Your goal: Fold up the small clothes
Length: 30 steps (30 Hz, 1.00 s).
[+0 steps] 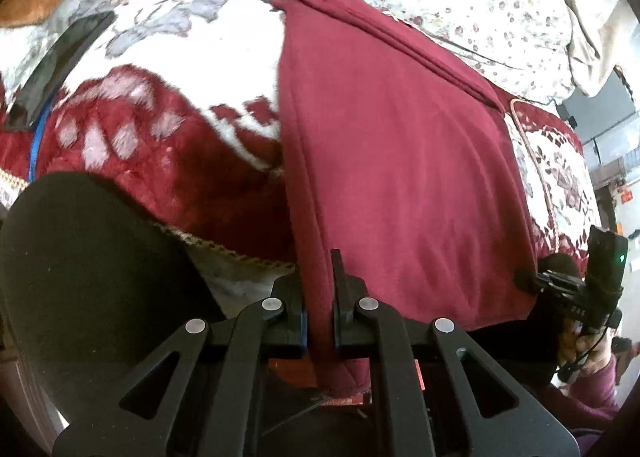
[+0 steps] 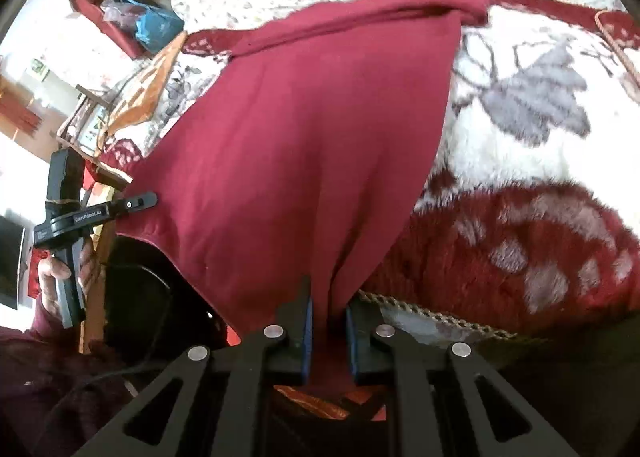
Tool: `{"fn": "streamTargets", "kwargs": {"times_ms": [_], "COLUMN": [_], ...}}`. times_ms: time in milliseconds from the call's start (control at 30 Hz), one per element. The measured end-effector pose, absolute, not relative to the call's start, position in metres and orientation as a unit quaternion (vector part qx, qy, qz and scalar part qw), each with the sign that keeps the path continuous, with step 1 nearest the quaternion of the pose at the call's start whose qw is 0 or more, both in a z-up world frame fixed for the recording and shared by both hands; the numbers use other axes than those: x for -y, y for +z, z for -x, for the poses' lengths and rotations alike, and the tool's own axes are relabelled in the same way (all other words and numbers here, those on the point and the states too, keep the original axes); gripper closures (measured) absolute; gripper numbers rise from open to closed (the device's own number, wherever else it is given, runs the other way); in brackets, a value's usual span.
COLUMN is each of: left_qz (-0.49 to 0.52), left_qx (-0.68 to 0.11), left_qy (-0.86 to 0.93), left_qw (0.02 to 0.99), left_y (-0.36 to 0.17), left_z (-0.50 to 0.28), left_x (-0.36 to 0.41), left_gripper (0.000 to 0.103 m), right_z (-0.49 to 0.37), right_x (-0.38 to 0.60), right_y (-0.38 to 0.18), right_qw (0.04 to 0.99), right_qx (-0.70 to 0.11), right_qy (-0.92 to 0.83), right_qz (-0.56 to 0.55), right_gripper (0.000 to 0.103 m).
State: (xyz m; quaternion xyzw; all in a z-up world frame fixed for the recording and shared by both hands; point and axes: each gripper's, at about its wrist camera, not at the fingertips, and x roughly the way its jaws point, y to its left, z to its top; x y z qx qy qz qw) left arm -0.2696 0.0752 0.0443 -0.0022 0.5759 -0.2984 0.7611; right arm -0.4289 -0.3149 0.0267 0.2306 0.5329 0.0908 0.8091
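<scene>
My left gripper (image 1: pixel 320 297) was clamped on the near hem of the maroon garment (image 1: pixel 400 161), w/ my right gripper (image 2: pixel 328 321) pinching its other corner. Garment stretched toward 12 o'clock over the red-white plush blanket (image 1: pixel 132 145).

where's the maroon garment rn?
The maroon garment fills the centre of both wrist views, spread over the floral blanket, near corners pinched by the left gripper and right gripper.
</scene>
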Motion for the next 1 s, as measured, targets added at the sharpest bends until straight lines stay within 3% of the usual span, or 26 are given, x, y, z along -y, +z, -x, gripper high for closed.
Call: {"fn": "streamTargets", "kwargs": {"times_ms": [300,700,800,1000], "left_qz": [0.022,0.082,0.074,0.111], "left_qx": [-0.548,-0.428,-0.408,-0.446], "left_qy": [-0.325,-0.336,-0.309,-0.276], "left_qw": [0.771,0.835,0.856,0.844], "left_y": [0.067,0.149,0.147,0.106], "left_z": [0.260,0.148,0.107,0.027], "left_x": [-0.049,0.012,0.039,0.080], "left_gripper": [0.096,0.096,0.096,0.096], "right_z": [0.417,0.349,0.313,0.238], "right_x": [0.313,0.393,0.414,0.463], "right_y": [0.035,0.119,0.128,0.098], "right_qw": [0.806,0.874,0.880,0.863], "right_qx": [-0.528,-0.349,-0.336,-0.361], "right_qy": [0.112,0.086,0.057,-0.008], "right_qz": [-0.242,-0.326,-0.331,-0.354], "right_gripper": [0.091,0.091,0.091,0.091]}}
